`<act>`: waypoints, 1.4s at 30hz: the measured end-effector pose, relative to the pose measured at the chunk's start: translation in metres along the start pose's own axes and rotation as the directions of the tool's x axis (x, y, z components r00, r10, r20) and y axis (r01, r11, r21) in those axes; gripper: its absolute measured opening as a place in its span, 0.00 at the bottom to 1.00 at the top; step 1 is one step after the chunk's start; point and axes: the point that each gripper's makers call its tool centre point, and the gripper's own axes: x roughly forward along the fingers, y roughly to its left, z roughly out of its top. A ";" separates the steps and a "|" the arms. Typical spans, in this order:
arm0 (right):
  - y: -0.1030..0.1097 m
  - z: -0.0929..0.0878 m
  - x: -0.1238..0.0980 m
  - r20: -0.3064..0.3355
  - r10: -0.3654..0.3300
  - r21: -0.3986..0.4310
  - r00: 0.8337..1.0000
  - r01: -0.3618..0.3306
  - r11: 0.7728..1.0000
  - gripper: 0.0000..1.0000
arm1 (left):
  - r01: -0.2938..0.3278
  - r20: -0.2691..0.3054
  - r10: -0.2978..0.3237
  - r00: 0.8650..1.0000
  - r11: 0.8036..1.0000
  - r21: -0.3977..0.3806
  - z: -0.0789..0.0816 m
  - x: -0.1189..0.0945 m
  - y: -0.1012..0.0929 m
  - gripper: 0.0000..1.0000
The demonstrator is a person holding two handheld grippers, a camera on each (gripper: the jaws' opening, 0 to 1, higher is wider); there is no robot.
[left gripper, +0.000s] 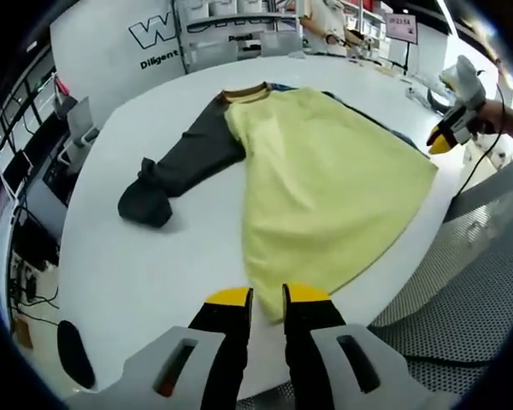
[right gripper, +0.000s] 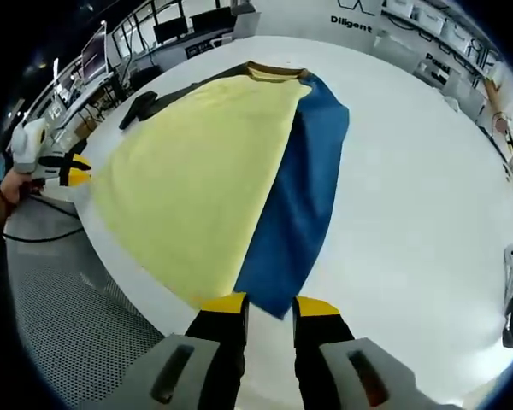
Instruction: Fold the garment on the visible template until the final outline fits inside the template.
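Both handheld grippers, black-jawed with yellow tips, are hovering at the edge of a round white table point(left gripper: 154, 273). In the left gripper view, the left gripper point(left gripper: 267, 297) is holding its jaws a small gap apart with nothing between them, its tips sitting just over the near hem of a pale yellow short-bodied garment with a dark grey long sleeve and a brown collar point(left gripper: 325, 188). That garment is lying spread flat on the tabletop, collar pointing away, and its dark grey sleeve point(left gripper: 184, 166) is stretching out to one side and ending in a bunched cuff. A blue rectangular fabric template point(right gripper: 308, 179) is lying under the garment, its long strip showing beside the yellow cloth in the right gripper view.

In that view, the right gripper point(right gripper: 269, 303) is likewise resting released, jaws parted and empty, with its tips over the near corner where the yellow hem is meeting the blue template. The other gripper is appearing at each view's side, held in a person's hand point(left gripper: 500, 115) off the table edge. Grey perforated flooring point(right gripper: 77, 325) is showing below the table.
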 end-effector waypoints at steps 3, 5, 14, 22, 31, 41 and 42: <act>-0.004 -0.001 0.003 -0.001 -0.017 0.005 1.000 0.017 1.000 0.14 | 0.005 0.006 -0.005 1.000 1.000 -0.001 0.001 0.001 -0.003 0.13; -0.006 -0.001 0.004 -0.005 -0.023 0.005 1.000 0.023 1.000 0.14 | 0.008 0.006 -0.008 1.000 1.000 -0.008 0.001 0.001 -0.004 0.13; -0.002 0.005 0.008 0.007 -0.011 0.014 1.000 0.010 1.000 0.14 | 0.027 0.022 -0.027 0.999 0.999 -0.018 0.007 0.007 -0.011 0.13; -0.007 0.002 0.015 -0.013 -0.021 0.029 1.000 0.021 0.999 0.13 | 0.023 0.048 -0.023 0.999 1.000 -0.013 0.014 0.011 -0.012 0.15; -0.005 0.001 0.021 -0.028 -0.005 0.041 1.000 0.007 0.999 0.12 | 0.047 0.027 -0.048 0.998 0.999 0.013 0.011 0.020 -0.021 0.17; -0.007 0.000 0.022 -0.036 -0.007 0.053 0.999 0.009 0.999 0.08 | 0.014 0.002 -0.014 1.000 1.000 -0.014 0.006 0.024 -0.009 0.19; -0.008 0.000 0.022 -0.038 -0.006 0.054 0.999 0.009 0.999 0.08 | 0.011 0.000 -0.011 1.000 1.000 -0.022 0.006 0.024 -0.008 0.19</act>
